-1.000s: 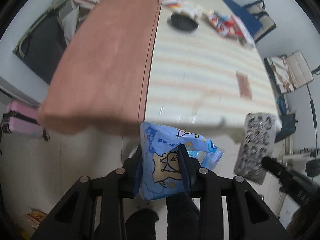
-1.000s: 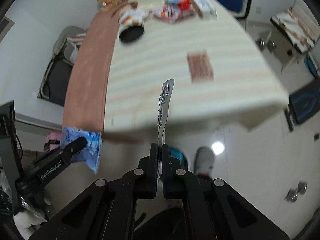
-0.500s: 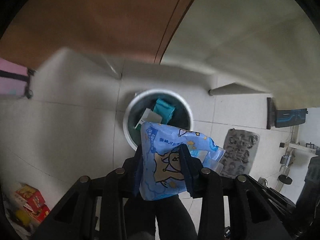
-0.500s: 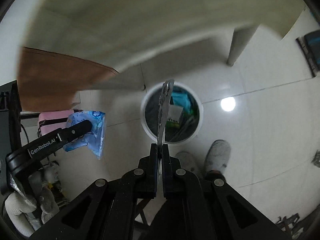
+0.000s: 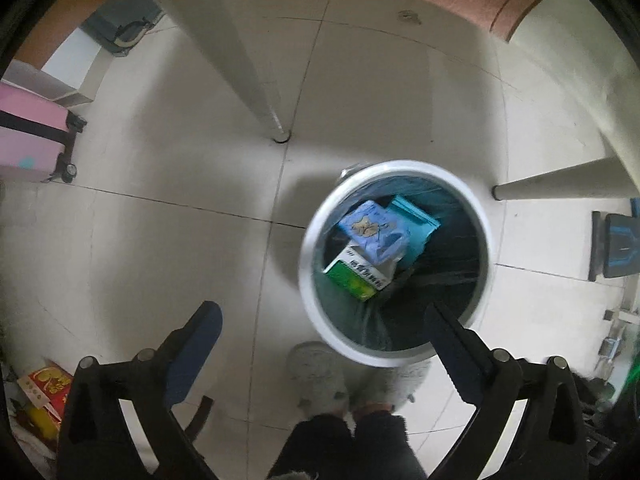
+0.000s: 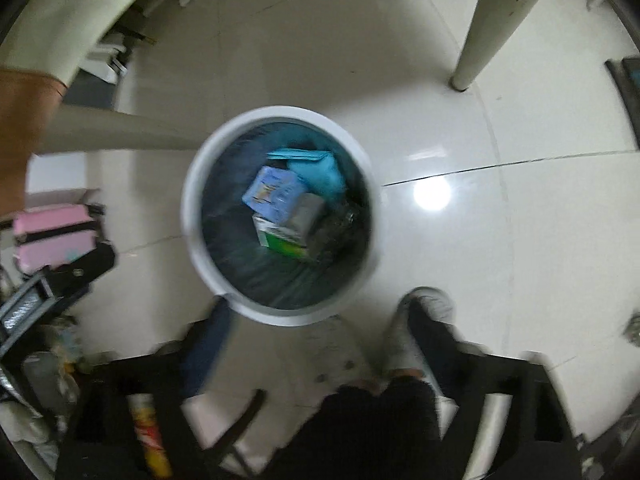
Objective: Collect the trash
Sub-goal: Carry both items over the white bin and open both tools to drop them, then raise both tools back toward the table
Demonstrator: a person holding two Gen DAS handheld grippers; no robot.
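A white round trash bin (image 5: 308,276) with a dark liner stands on the tiled floor, also in the right wrist view (image 6: 192,236). Inside lie the blue cartoon packet (image 5: 374,232), a teal packet (image 5: 416,222) and a green-and-white box (image 5: 356,276). In the right wrist view the blue packet (image 6: 274,194) lies beside a grey wrapper (image 6: 306,216). My left gripper (image 5: 322,320) is open and empty above the bin's near edge. My right gripper (image 6: 316,328) is open, blurred, above the bin's near rim.
White table legs (image 5: 256,80) (image 6: 492,24) stand around the bin. A pink suitcase (image 5: 28,140) is at the left. The person's slippered feet (image 5: 320,380) are just below the bin. A red box (image 5: 48,388) lies at the lower left.
Both grippers swung down from the table to over the bin and opened. The blue packet and the grey wrapper dropped into the bin.
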